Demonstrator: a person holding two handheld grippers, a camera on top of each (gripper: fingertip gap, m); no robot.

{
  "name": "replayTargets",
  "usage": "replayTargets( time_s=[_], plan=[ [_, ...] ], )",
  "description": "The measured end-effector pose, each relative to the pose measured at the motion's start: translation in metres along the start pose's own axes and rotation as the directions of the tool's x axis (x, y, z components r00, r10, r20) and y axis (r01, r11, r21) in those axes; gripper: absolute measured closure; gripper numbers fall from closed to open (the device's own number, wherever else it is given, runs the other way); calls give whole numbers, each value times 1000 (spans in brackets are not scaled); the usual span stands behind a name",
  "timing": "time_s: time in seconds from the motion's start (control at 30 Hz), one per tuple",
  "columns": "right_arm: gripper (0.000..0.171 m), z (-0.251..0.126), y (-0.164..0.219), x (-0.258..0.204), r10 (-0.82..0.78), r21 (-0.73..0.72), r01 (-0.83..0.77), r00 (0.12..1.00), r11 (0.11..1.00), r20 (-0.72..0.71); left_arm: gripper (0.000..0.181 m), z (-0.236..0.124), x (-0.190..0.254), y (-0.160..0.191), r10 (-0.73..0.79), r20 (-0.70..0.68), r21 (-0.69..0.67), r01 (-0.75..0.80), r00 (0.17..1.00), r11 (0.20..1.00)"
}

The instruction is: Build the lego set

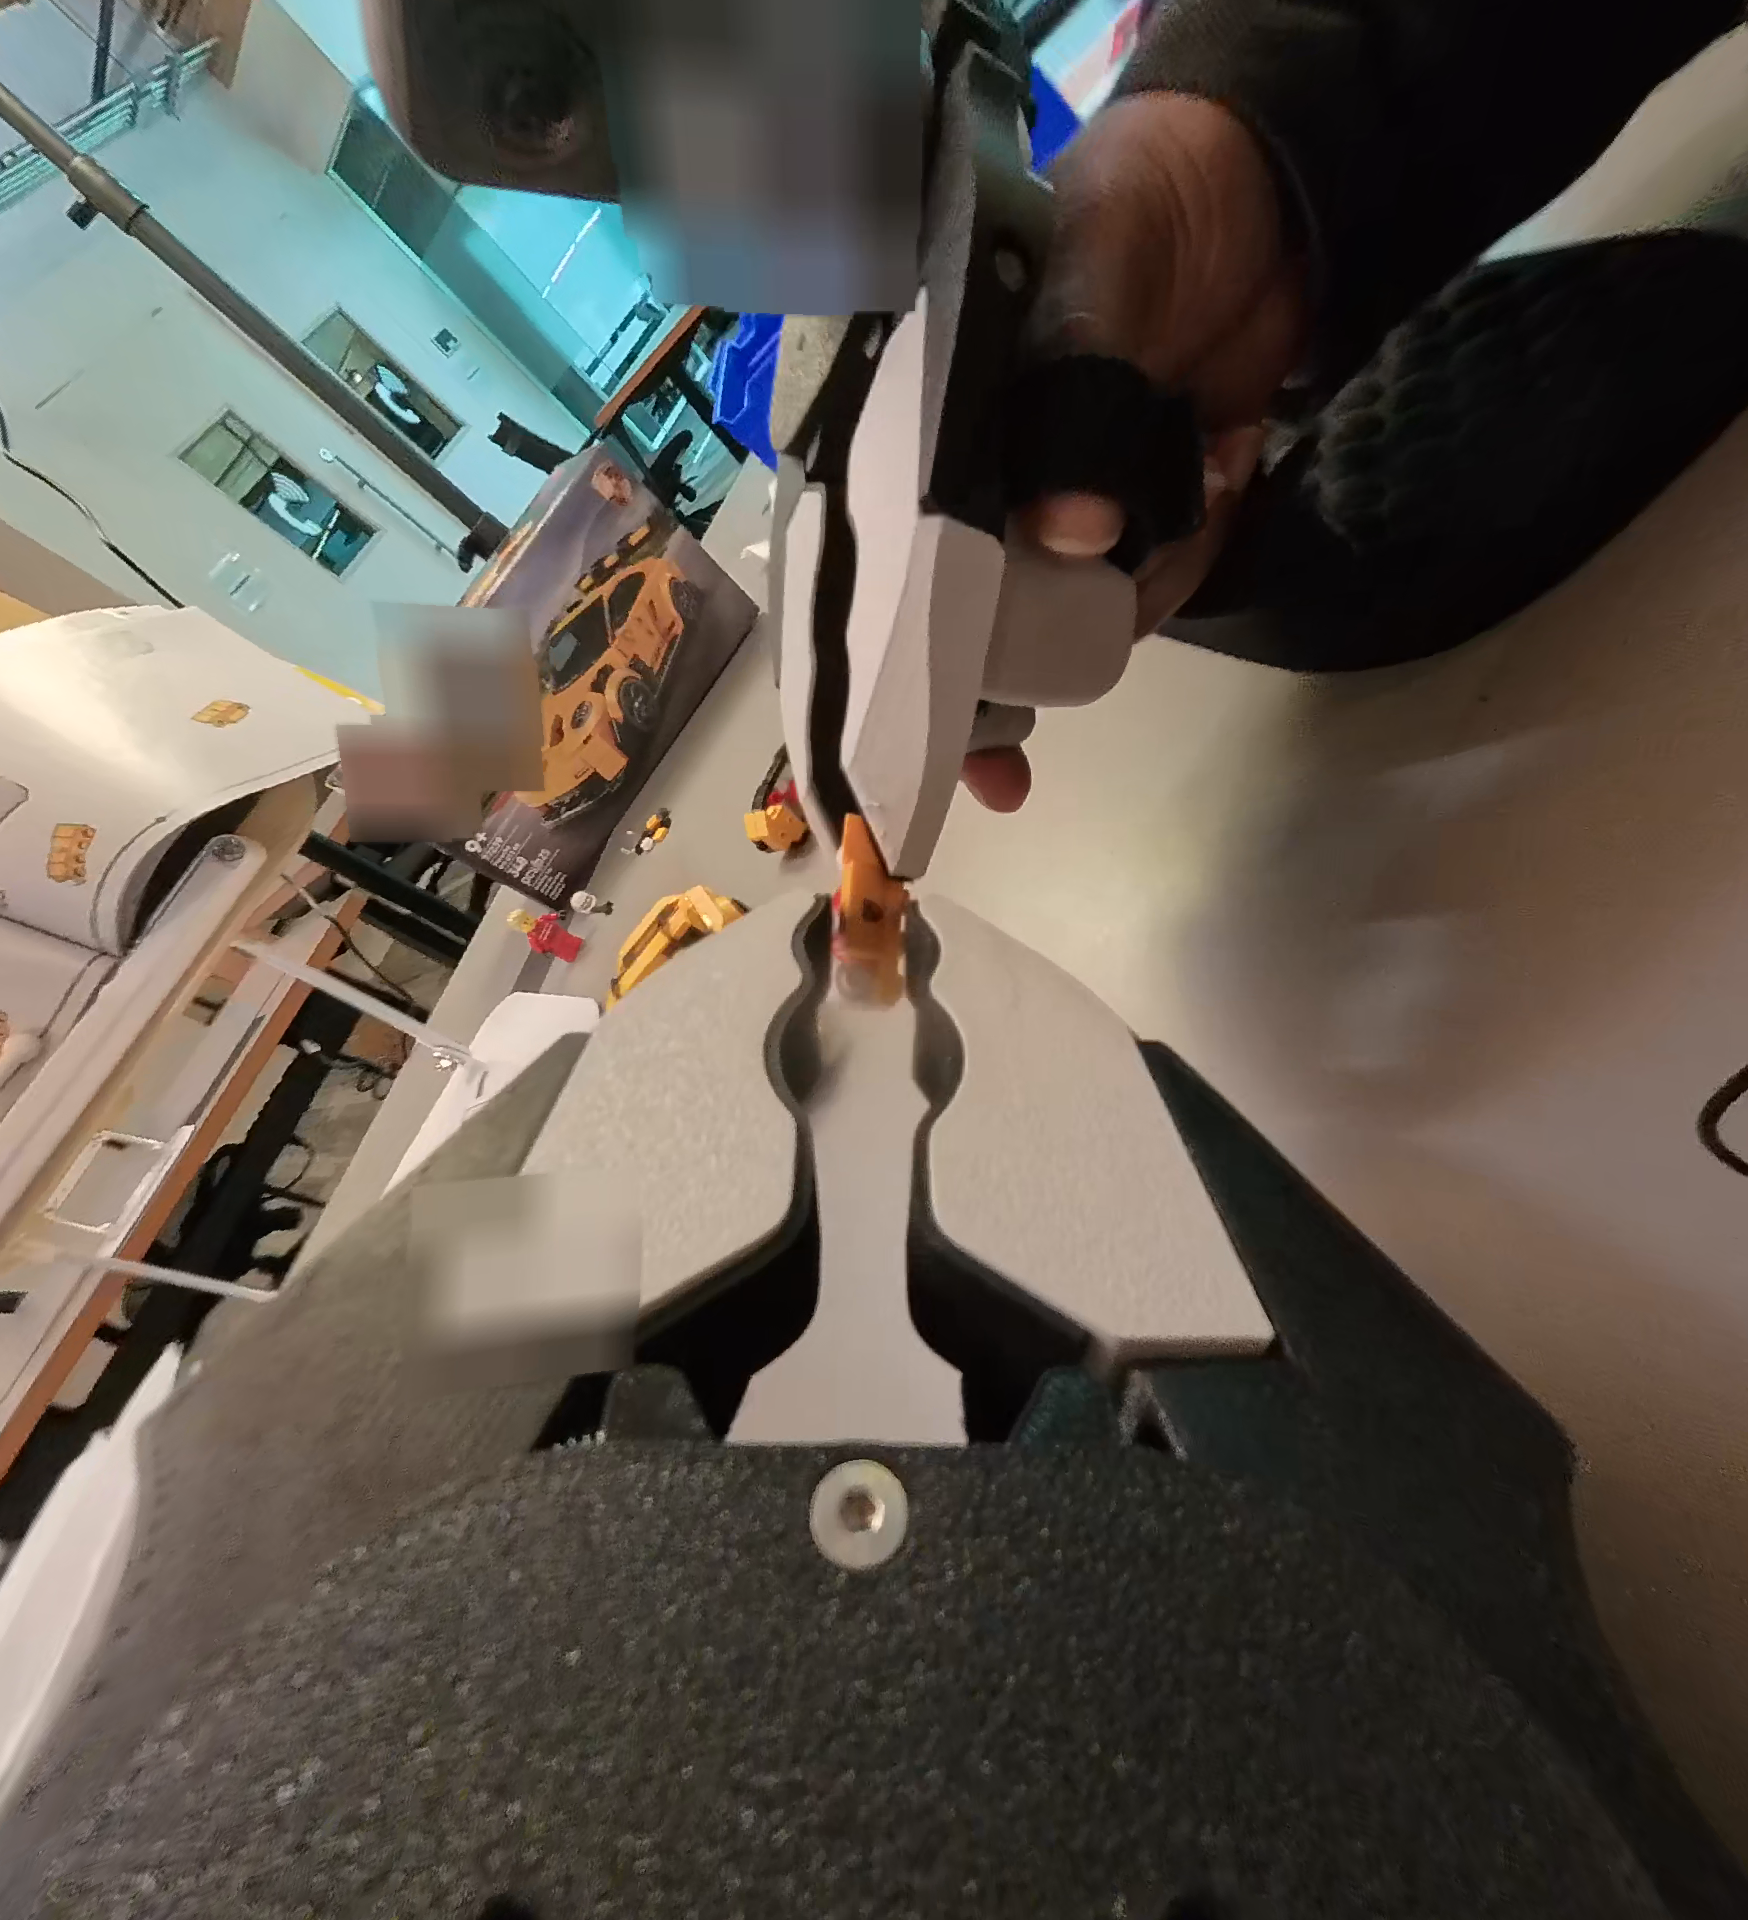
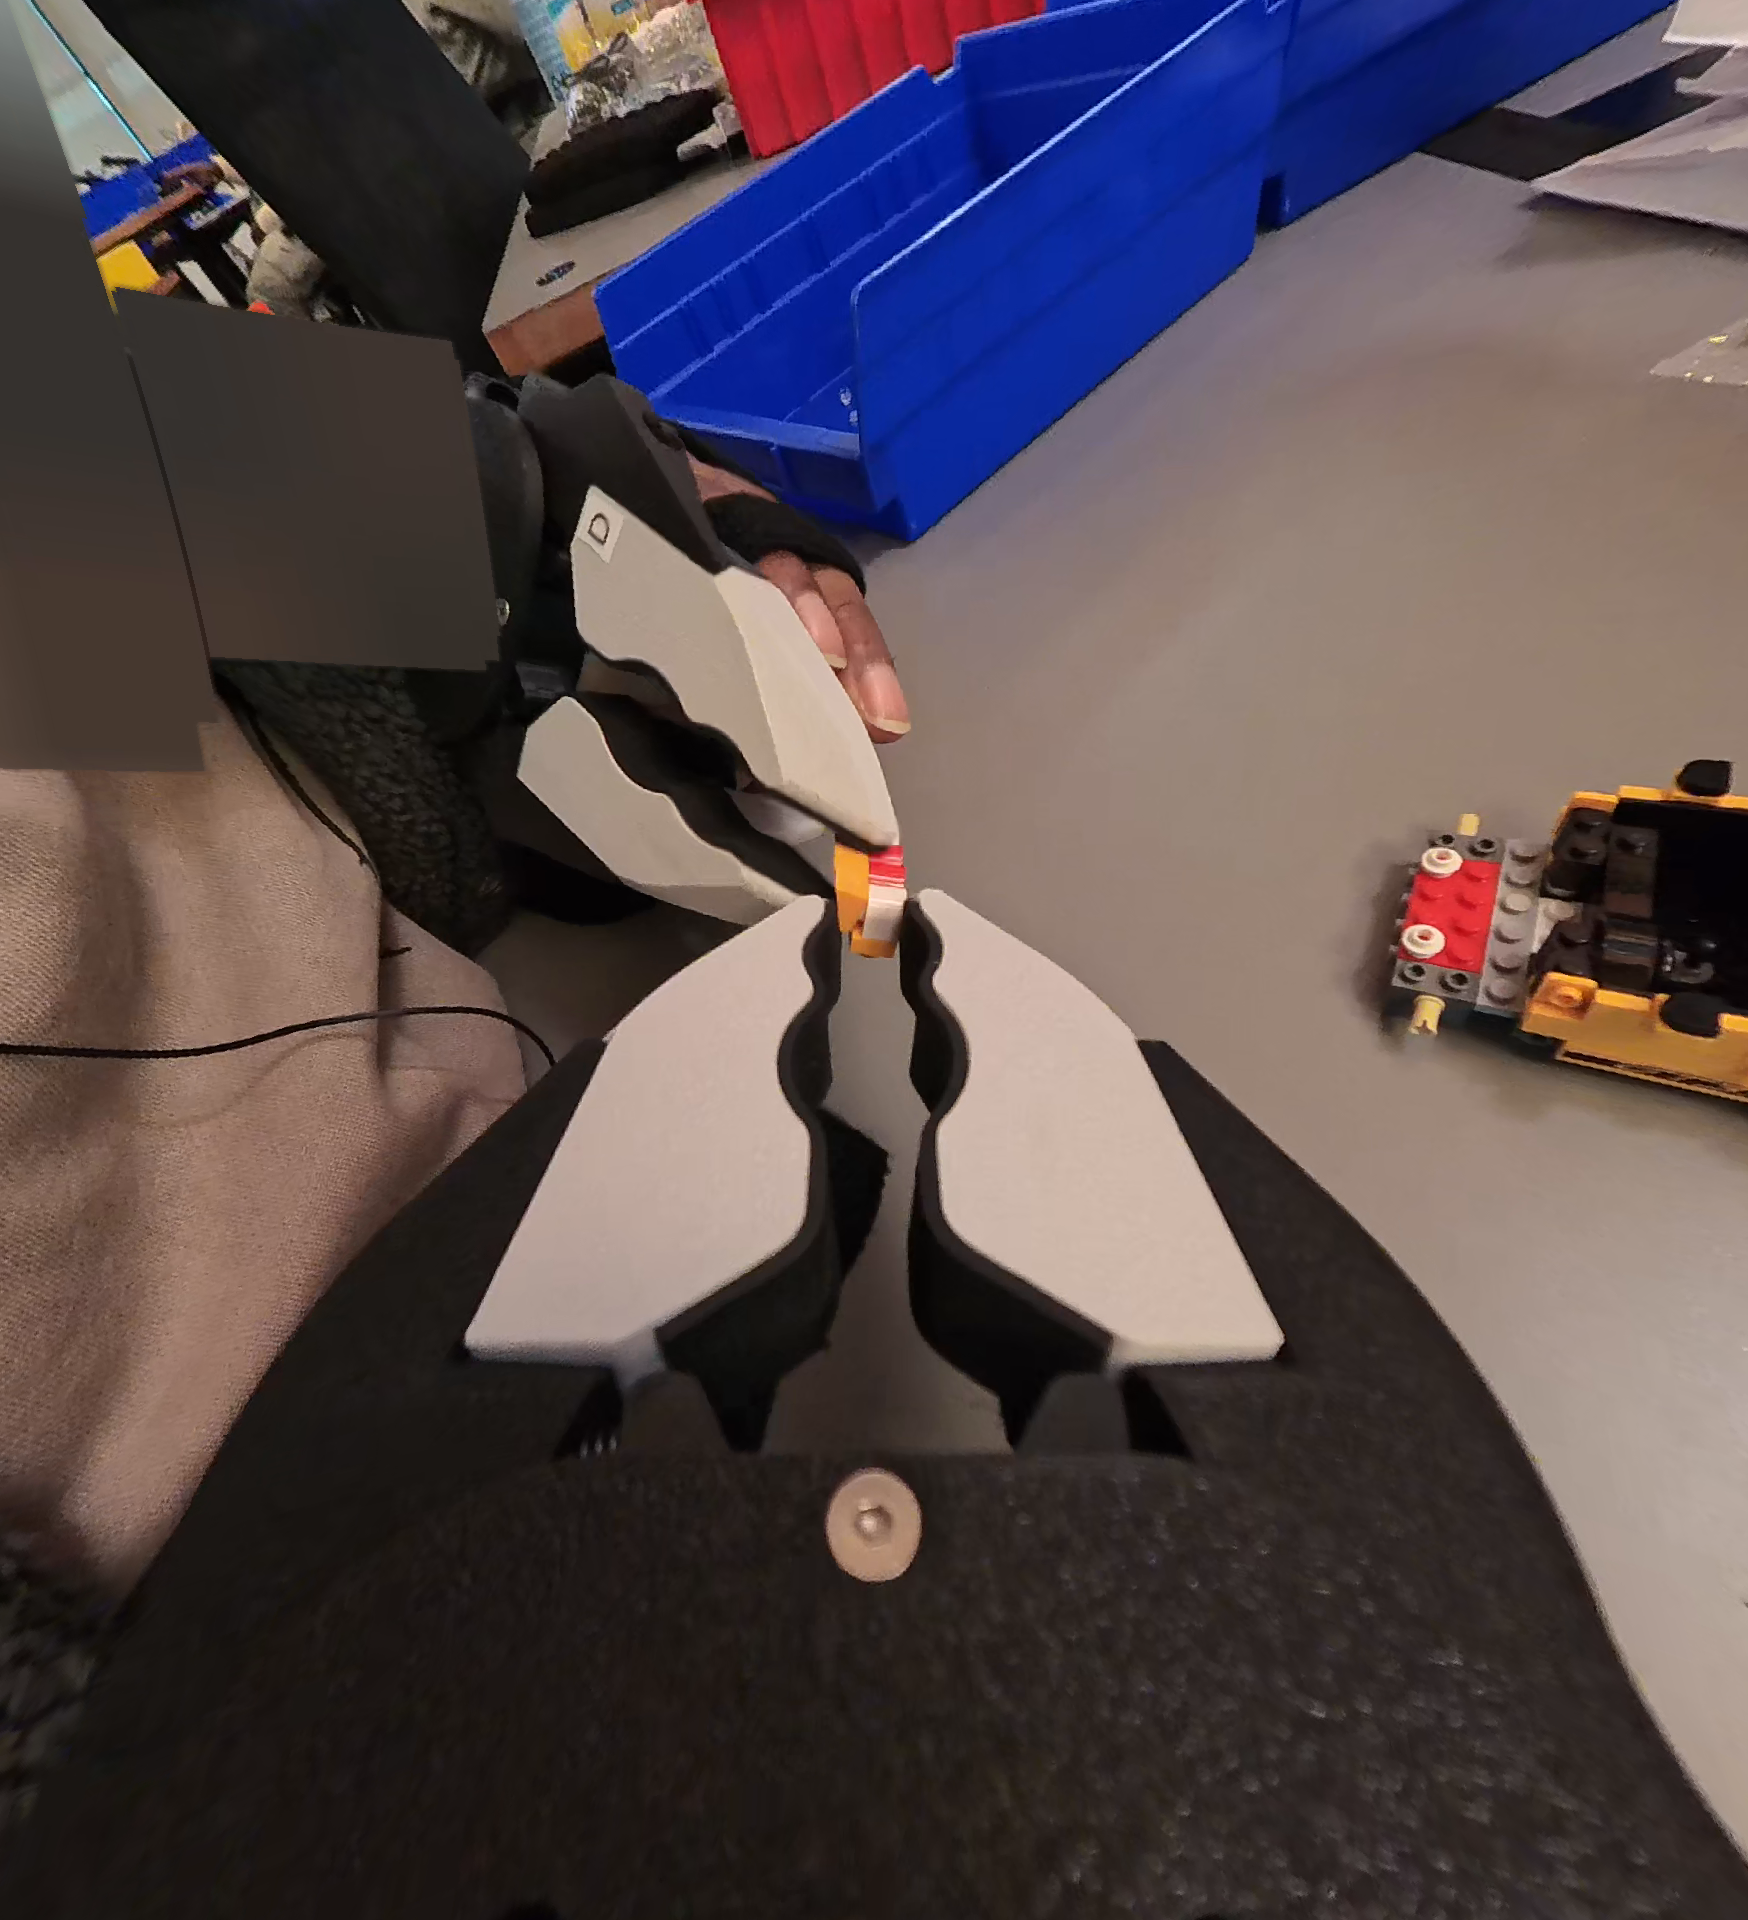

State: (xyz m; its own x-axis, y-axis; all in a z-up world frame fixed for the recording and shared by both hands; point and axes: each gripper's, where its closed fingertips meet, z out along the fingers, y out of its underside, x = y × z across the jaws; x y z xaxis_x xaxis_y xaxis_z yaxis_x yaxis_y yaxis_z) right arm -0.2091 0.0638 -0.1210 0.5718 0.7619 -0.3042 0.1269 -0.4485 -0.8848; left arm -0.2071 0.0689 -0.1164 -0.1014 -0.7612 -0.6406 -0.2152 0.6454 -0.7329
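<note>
Left tool [image 1: 868, 925]: fingertips closed on the near end of a small orange lego sub-assembly [image 1: 865, 914], held up off the table [image 1: 1213, 935]
Right tool [image 2: 870, 914]: tips pinched together on the same little piece from the opposite side; in the right wrist view the piece [image 2: 872, 896] shows orange with a red and white part
Meeting point: the two tools meet tip to tip, both clamped on the sub-assembly, which hangs between them above the grey table [image 2: 1213, 675]
Right tool seen from left wrist view [image 1: 875, 665]: comes down from the far side, a hand [image 1: 1140, 343] in a black fingerless glove wrapped around its grip
Left tool seen from right wrist view [image 2: 745, 769]: reaches in from the far left, gloved hand [image 2: 828, 613] behind it
Car body [image 2: 1618, 935]: partly built orange lego vehicle lying on the table to the right, well apart from the tools, its red and grey plates towards the left end
Loose parts [image 1: 776, 826]: a few small orange, red and black pieces scattered on the table beyond the tools, beside another orange section [image 1: 667, 935]
Box [image 1: 610, 665]: set box with an orange car picture, standing at the far left
Instruction booklet [image 1: 49, 790]: open on a stand at the left
Bins [image 2: 932, 270]: blue plastic bins at the far side of the table
</note>
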Motion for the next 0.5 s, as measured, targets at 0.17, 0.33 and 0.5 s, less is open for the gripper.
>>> replayTargets(
  time_s=[0.17,0.33,0.5],
  plan=[
    [160,-11,-7,-8,-127,77,125,992,989,25,152,-15,0,-11,-298,-183,85,317,937,944],
    [160,-11,-3,-21,-382,66,380,924,923,10,157,-24,21,-21,-515,-460,49,600,724,799],
    [160,-7,-3,-28,-508,47,507,861,861,15,170,-24,30,-21,-489,-480,38,574,728,818]
  ],
)
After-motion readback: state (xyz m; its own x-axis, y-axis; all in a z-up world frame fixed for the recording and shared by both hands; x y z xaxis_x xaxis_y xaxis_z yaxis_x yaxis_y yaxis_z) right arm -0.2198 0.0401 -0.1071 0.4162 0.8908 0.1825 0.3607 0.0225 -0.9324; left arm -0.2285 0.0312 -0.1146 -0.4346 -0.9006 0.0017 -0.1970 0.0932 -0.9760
